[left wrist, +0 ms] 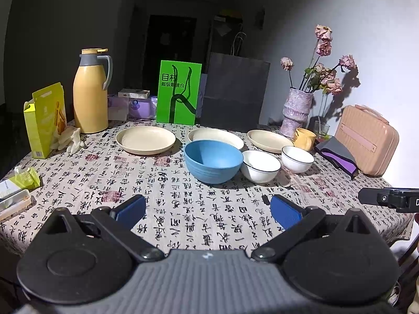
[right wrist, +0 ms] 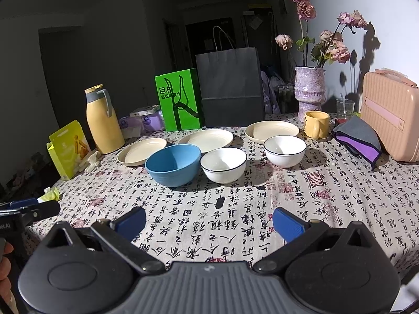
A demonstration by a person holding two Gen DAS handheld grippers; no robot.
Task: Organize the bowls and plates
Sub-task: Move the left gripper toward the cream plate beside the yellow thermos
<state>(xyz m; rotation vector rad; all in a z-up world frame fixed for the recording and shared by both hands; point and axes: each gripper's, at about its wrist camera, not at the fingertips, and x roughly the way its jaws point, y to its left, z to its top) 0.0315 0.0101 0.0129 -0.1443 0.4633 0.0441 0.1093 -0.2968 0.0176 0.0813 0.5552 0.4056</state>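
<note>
Three plates line mid-frame left to right, three upright bowls before them. Both grippers, left and right, hover low, fingers wide, empty.

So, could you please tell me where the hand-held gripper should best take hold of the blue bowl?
Probably the blue bowl by its near rim, one finger inside and one outside, coming from above and the front. It stands upright and empty, its body is wide, and a white bowl sits close on its right, so the near edge is freest.
</note>
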